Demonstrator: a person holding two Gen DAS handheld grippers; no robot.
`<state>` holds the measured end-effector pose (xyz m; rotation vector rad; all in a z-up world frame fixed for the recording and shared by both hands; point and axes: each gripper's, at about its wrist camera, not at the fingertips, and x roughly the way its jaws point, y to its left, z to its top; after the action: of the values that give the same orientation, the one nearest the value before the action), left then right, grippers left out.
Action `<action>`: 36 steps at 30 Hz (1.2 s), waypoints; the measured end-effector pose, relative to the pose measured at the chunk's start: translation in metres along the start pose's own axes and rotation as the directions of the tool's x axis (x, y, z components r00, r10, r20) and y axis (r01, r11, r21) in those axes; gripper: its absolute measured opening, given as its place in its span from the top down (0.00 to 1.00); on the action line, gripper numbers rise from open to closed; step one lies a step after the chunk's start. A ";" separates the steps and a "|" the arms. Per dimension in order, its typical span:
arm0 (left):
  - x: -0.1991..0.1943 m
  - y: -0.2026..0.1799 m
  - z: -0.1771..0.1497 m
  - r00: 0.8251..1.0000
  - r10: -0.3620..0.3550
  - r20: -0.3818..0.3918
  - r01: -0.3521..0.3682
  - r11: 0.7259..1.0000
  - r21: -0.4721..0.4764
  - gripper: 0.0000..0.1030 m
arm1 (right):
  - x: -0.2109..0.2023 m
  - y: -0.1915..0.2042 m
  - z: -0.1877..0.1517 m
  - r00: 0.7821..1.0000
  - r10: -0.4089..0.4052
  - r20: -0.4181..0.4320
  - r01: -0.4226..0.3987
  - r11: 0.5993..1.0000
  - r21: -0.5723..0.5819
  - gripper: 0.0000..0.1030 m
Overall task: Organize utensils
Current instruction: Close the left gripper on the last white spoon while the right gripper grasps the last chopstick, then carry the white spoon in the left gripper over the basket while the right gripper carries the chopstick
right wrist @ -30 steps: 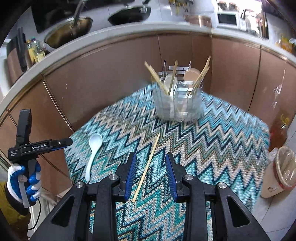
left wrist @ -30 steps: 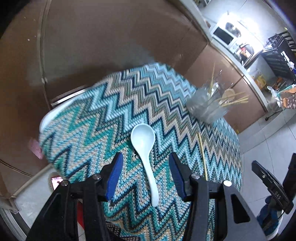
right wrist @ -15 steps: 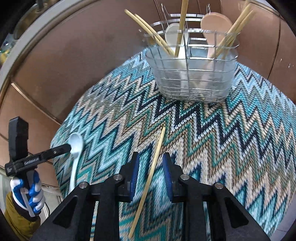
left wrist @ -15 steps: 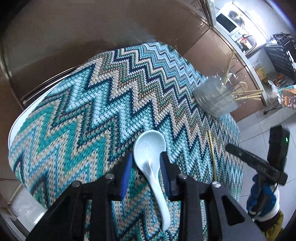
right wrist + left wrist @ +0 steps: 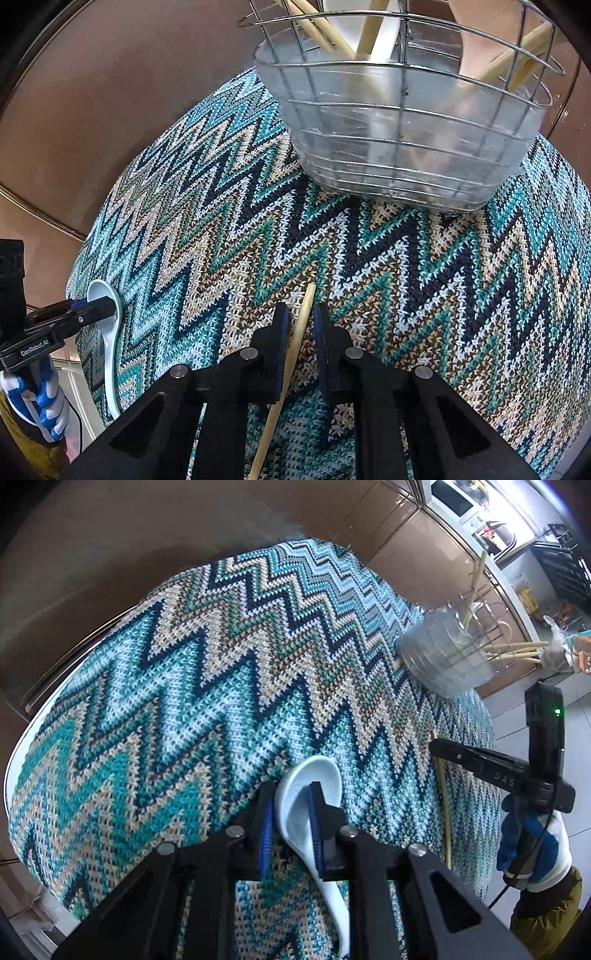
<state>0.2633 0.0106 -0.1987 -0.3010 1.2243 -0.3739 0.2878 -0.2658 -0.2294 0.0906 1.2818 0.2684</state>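
Note:
A white ceramic spoon (image 5: pixel 321 775) lies on the zigzag cloth (image 5: pixel 184 701) at its near left. My left gripper (image 5: pixel 291 812) is closing on it, one finger inside the bowl and one outside, pads against the bowl's side wall. The right wrist view shows the same hold on the spoon (image 5: pixel 110 343) by the left gripper (image 5: pixel 105 308). A single bamboo chopstick (image 5: pixel 308 299) lies on the cloth between the pads of my right gripper (image 5: pixel 301 321), whose jaws are closing; cloth still shows between stick and right pad. The wire utensil basket (image 5: pixel 406 147) stands just beyond.
The basket (image 5: pixel 443 661) holds several chopsticks and spoons. Brown cabinet fronts curve behind the table. A gloved hand (image 5: pixel 532 842) holds the right gripper (image 5: pixel 434 746) over the chopstick (image 5: pixel 445 812). The cloth's edge drops off near the spoon.
Both grippers came down toward the cloth and narrowed. The left one went from straddling the spoon to clamping its bowl wall. The right one lowered around the chopstick and moved nearer the basket.

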 end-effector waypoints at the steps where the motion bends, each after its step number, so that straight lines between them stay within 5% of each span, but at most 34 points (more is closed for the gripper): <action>1: 0.001 0.000 0.001 1.000 -0.003 -0.001 0.003 1.000 -0.003 0.89 | 0.002 0.002 0.002 1.000 -0.002 -0.002 0.002 1.000 -0.001 0.91; 8: -0.003 -0.002 -0.002 1.000 0.003 0.021 -0.002 1.000 -0.022 0.91 | -0.003 0.000 -0.001 0.999 0.033 0.008 -0.033 0.999 0.016 0.93; 22: -0.055 -0.030 -0.023 0.988 -0.004 0.155 0.001 1.000 0.016 0.91 | -0.087 0.009 -0.047 0.983 0.079 0.164 -0.075 0.997 -0.029 0.95; 36: -0.121 -0.072 -0.038 0.961 -0.043 0.273 0.022 0.997 0.079 0.91 | -0.197 0.011 -0.086 0.923 0.057 0.382 -0.039 0.998 -0.053 0.95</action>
<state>0.1832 -0.0027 -0.0769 -0.2978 0.9316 -0.3917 0.1533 -0.3114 -0.0680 0.1305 0.8836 0.3043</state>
